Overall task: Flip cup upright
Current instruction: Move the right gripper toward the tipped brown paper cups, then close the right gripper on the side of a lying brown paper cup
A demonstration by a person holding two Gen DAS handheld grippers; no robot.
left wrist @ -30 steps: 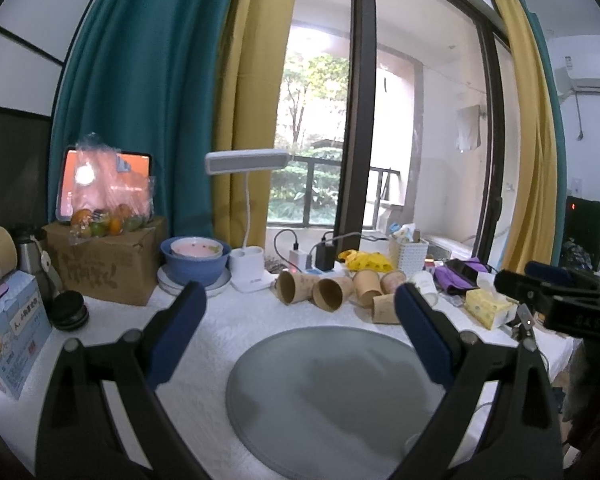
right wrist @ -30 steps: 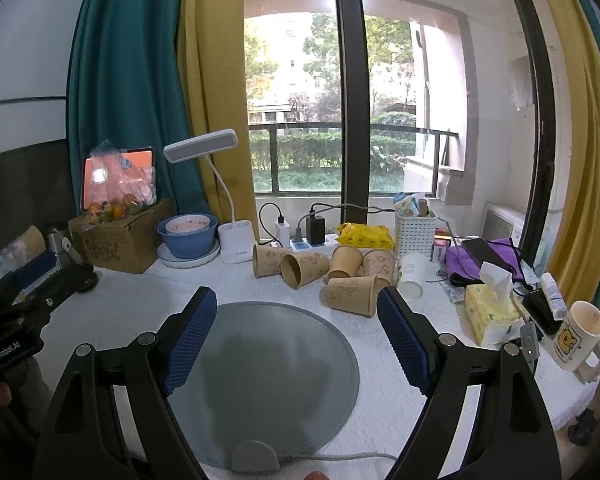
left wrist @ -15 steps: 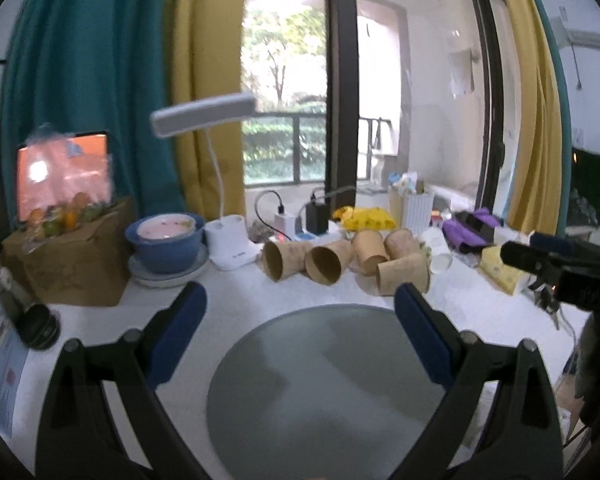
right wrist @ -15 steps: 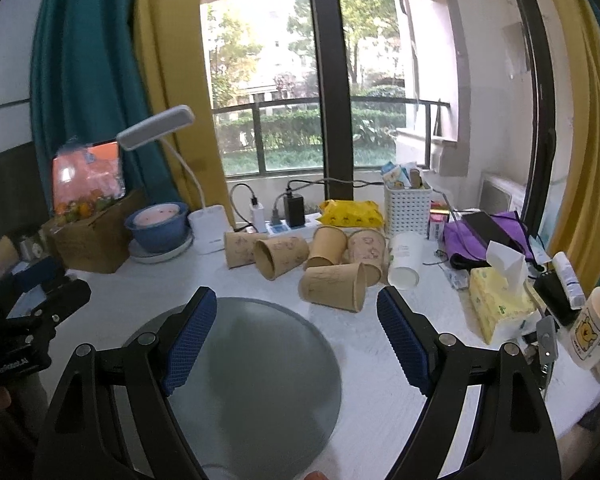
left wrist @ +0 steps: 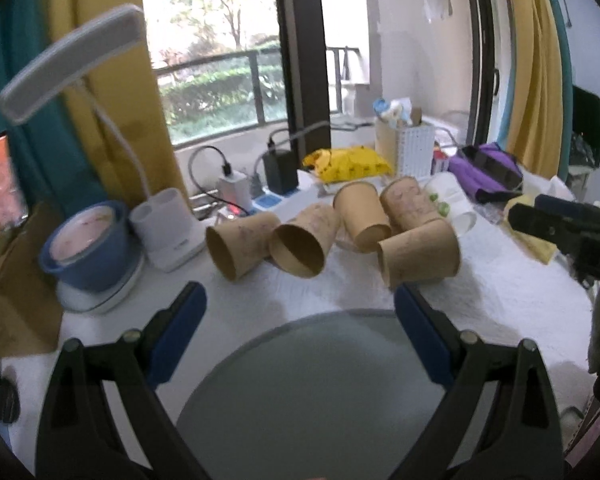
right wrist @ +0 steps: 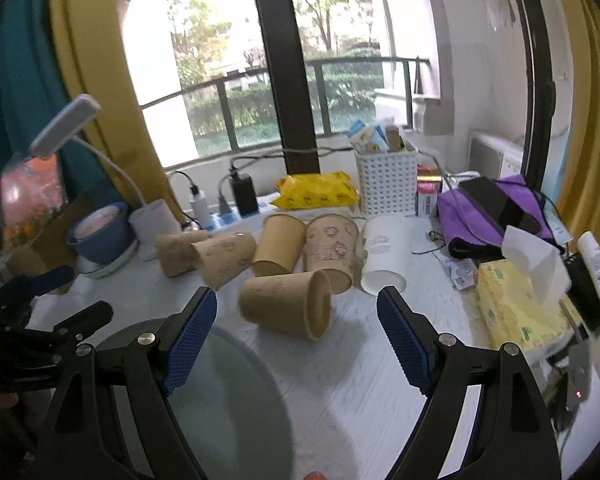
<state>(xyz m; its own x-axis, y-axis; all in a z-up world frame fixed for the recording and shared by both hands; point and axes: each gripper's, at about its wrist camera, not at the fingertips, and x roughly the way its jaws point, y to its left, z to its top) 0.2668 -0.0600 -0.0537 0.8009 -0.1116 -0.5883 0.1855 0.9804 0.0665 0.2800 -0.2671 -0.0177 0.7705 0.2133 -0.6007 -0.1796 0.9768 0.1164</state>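
Left gripper (left wrist: 300, 308): level above the grey round mat (left wrist: 320, 392), jaws spread wide, holding nothing, aimed at the far cup cluster.
Right gripper (right wrist: 296, 316): jaws spread wide, holding nothing, straddling the view of the nearest brown paper cup (right wrist: 286, 309).
Nearest brown paper cup: on its side on the white tablecloth (right wrist: 360, 376), just beyond the mat's far edge, base towards the right.
Other paper cups (right wrist: 224, 258): lying tipped just behind it.
Tissue box (right wrist: 516, 304): right of the cups.

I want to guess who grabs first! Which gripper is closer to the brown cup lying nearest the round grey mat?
Right. The right gripper has the brown cup lying just ahead, between its open fingers. The left gripper sits farther back, with that cup ahead and off to its right.
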